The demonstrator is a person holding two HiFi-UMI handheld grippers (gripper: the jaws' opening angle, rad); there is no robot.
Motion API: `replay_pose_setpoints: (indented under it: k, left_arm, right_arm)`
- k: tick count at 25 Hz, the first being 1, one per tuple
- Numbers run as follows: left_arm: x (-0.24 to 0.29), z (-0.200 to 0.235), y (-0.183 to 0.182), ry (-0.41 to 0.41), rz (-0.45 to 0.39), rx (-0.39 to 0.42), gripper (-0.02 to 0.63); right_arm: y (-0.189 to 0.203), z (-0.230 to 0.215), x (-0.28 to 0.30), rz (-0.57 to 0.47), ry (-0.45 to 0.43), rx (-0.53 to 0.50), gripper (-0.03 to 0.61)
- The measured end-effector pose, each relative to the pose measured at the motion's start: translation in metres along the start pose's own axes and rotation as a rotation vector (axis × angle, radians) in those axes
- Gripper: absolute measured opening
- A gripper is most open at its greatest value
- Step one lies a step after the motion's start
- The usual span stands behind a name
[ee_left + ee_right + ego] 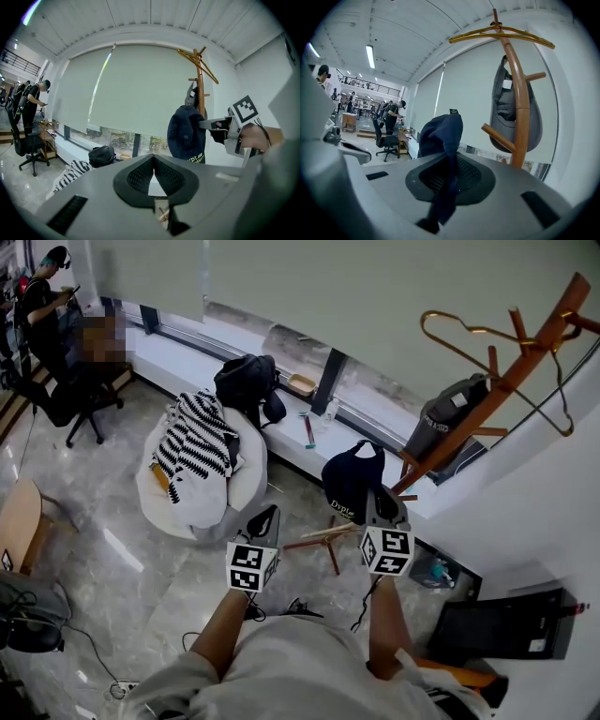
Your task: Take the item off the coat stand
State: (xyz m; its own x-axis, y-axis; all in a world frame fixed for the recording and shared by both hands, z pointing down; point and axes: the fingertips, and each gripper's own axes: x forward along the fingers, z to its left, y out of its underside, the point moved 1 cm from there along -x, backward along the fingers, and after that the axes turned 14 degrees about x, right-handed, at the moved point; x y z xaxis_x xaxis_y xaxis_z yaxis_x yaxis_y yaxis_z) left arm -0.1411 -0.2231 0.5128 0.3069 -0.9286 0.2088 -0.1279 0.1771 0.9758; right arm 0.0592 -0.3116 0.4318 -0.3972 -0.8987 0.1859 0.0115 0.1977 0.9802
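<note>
A dark navy cap (352, 480) hangs free of the wooden coat stand (497, 381), to the left of its pole, with my right gripper (380, 495) shut on it. In the right gripper view the cap (439, 133) rises from a fold of cloth pinched between the jaws (449, 176), with the stand (518, 103) behind. A grey bag (513, 110) and a gold hanger (501, 32) stay on the stand's pegs. My left gripper (265, 514) is held level to the left, shut and empty (153, 165); its view shows the cap (186, 133) beside the right gripper (220, 127).
A white beanbag (242, 486) with a striped cloth (195, 448) lies on the floor to the left. A black backpack (246, 381) rests on the window ledge (178, 357). A person (45, 310) stands far left near an office chair (84, 395). A black case (506, 624) lies lower right.
</note>
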Motion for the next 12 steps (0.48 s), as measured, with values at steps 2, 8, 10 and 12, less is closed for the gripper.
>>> replay_pose_setpoints:
  k: [2, 8, 10, 12]
  left_arm:
    - [-0.004, 0.006, 0.001, -0.008, 0.0, -0.008, 0.009]
    - [-0.009, 0.013, -0.003, 0.024, -0.023, -0.02, 0.009]
    - [-0.008, 0.013, -0.001, 0.048, -0.025, -0.023, 0.009]
    - [-0.005, 0.008, -0.001, 0.081, -0.03, -0.034, 0.009]
  right_arm:
    - [0.002, 0.008, 0.001, 0.0, -0.011, 0.005, 0.028]
    - [0.009, 0.022, -0.009, 0.003, -0.002, 0.01, 0.028]
    - [0.011, 0.023, -0.016, -0.004, 0.017, 0.008, 0.028]
    - [0.014, 0.019, -0.026, -0.009, 0.046, 0.004, 0.028]
